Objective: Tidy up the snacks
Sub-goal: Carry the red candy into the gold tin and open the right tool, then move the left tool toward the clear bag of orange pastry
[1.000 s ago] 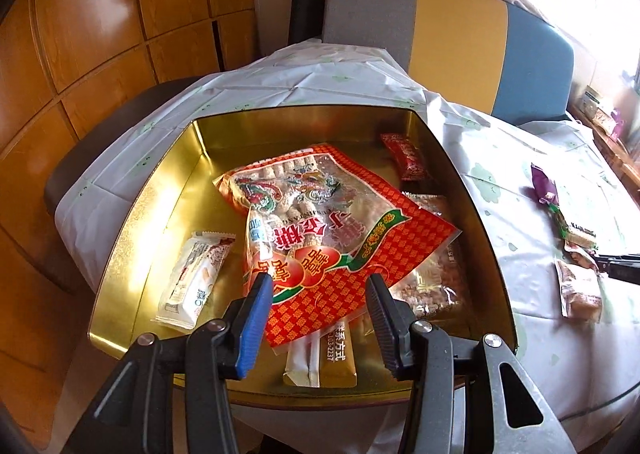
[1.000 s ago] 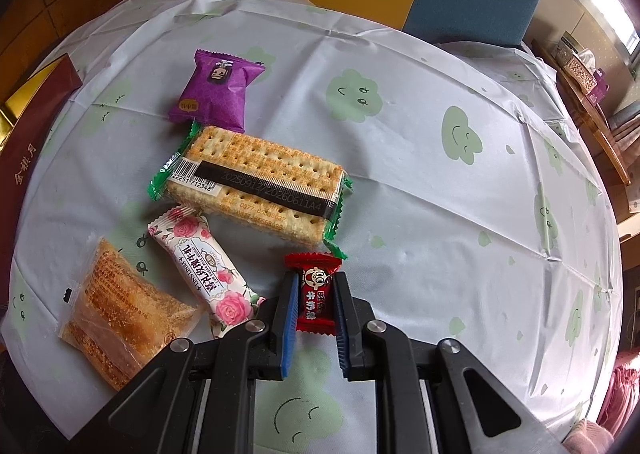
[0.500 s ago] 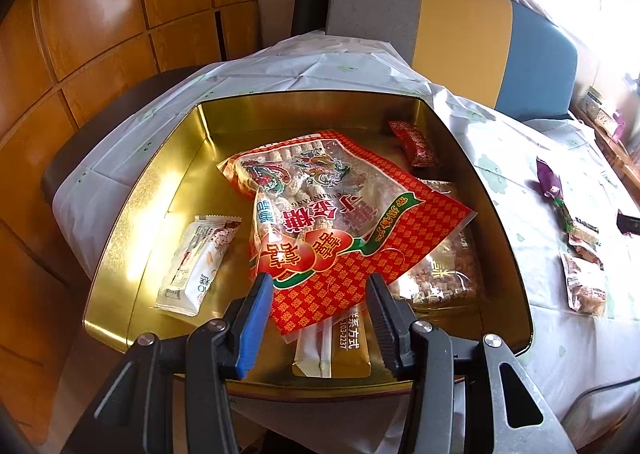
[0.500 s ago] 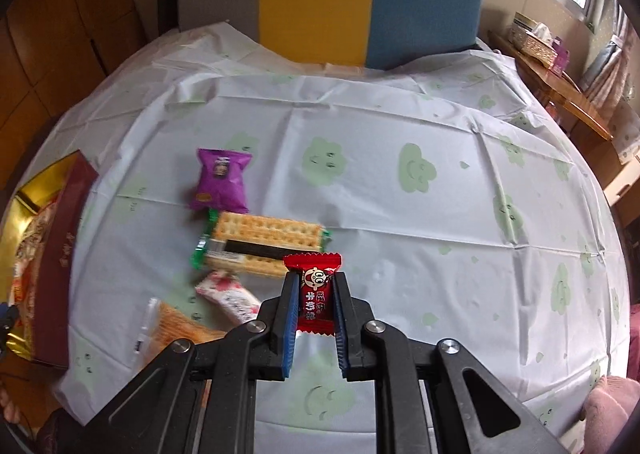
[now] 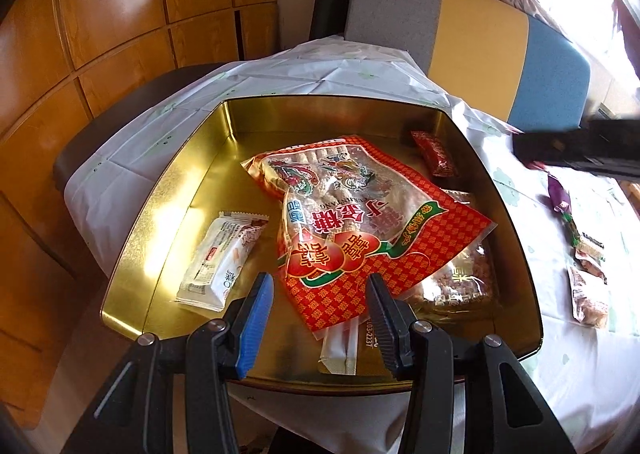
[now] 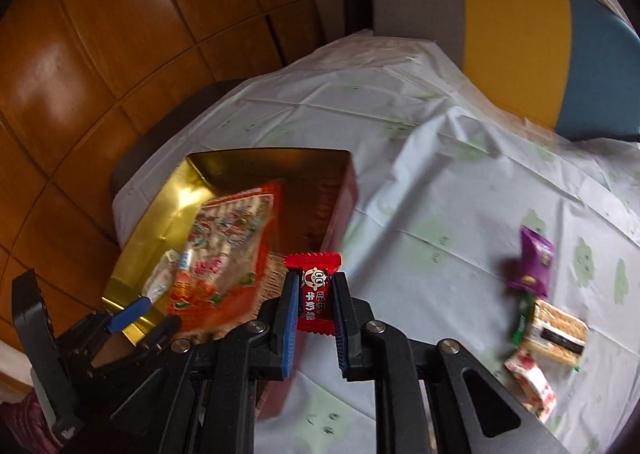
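An open gold tin (image 5: 168, 206) sits at the table's left end. It holds a big red-patterned bag (image 5: 360, 222), a white packet (image 5: 222, 262), a small red packet (image 5: 434, 154) and a clear pack of brittle (image 5: 460, 282). My left gripper (image 5: 320, 294) hovers open over the tin's near rim, with nothing between its fingers. My right gripper (image 6: 316, 294) is shut on a small red candy (image 6: 314, 302). It is in the air just right of the tin (image 6: 256, 162), above the cloth. It appears in the left wrist view as a dark blurred shape (image 5: 580, 150).
On the white tablecloth (image 6: 420, 174) to the right lie a purple packet (image 6: 534, 258), a cracker pack (image 6: 556, 338) and a rose-print packet (image 6: 530, 378). A grey, yellow and blue chair back (image 5: 480, 50) stands behind the table. Wood panelling fills the left.
My right gripper lifted the red candy off the cloth and swung left from the loose snacks to beside the tin. The left gripper stayed open over the tin.
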